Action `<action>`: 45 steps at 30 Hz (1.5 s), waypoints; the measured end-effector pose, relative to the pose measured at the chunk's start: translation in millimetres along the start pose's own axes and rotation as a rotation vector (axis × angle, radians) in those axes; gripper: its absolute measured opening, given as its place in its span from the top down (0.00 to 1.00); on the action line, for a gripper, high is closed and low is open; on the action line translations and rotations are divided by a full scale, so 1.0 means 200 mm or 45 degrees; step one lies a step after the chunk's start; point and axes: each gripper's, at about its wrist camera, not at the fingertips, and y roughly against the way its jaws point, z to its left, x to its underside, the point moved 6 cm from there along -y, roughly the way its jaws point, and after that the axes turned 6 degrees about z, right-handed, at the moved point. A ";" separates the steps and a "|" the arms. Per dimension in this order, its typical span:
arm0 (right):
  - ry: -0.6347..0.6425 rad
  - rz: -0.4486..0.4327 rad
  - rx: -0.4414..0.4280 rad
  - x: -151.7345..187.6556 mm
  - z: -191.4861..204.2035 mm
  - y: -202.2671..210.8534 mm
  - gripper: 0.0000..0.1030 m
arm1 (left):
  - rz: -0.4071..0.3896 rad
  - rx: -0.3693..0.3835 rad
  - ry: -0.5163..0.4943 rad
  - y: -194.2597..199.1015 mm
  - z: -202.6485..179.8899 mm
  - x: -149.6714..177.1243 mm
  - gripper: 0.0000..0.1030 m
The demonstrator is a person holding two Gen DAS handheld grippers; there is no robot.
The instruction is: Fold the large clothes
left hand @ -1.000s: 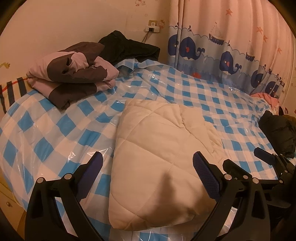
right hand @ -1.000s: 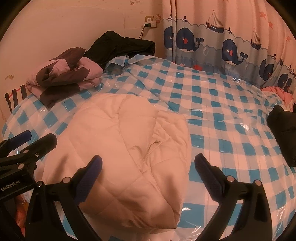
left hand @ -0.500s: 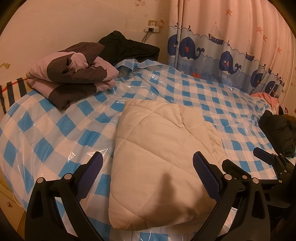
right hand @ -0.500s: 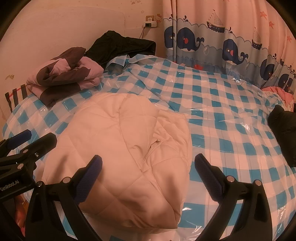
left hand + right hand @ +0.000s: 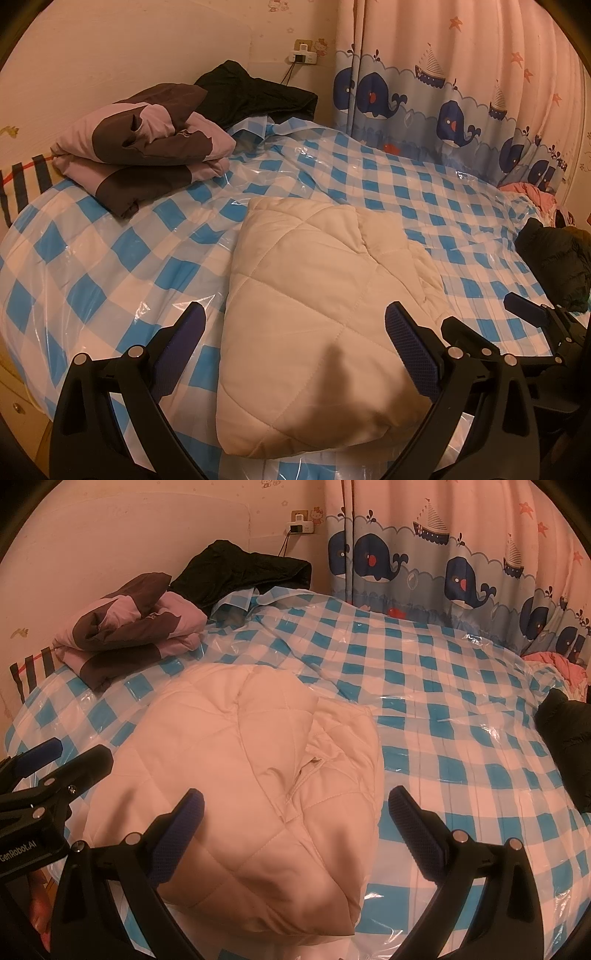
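— Where does the coat lie from your tools?

— The cream quilted coat (image 5: 317,314) lies folded on the bed, straight ahead of me and below both tools. Its long axis runs from the near edge away toward the far curtain. My left gripper (image 5: 293,334) hangs over its near left part, with its jaws wide apart and nothing between them. My right gripper (image 5: 295,818) hangs over the near right part, also spread and empty. The coat's rumpled open flap lies on the right side, so I judge the right tool the nearer one for tidying it; the left is nearer the smooth folded edge.

— What lies around it?

— The checked plastic sheet (image 5: 461,709) covers the bed under everything. At the far left sits a folded pink and brown jacket (image 5: 147,147), well apart from the coat. Behind it a black garment (image 5: 255,92) is heaped against the wall. At the right edge lies a black puffer jacket (image 5: 554,266), near my right tool but apart from the coat. The whale curtain (image 5: 461,554) hangs along the far right.

— Anything in the way?

— Nothing lies between my fingers and the coat. I judge the slippery sheet the only risk if I drag the bundle.
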 end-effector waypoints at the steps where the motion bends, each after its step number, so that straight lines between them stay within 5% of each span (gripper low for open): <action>1: 0.001 0.001 0.000 0.00 0.00 0.00 0.07 | -0.001 -0.001 0.000 0.00 0.00 0.00 0.09; 45: -0.003 0.002 0.004 0.00 0.01 0.00 0.07 | 0.009 -0.003 -0.001 0.00 -0.02 0.01 0.09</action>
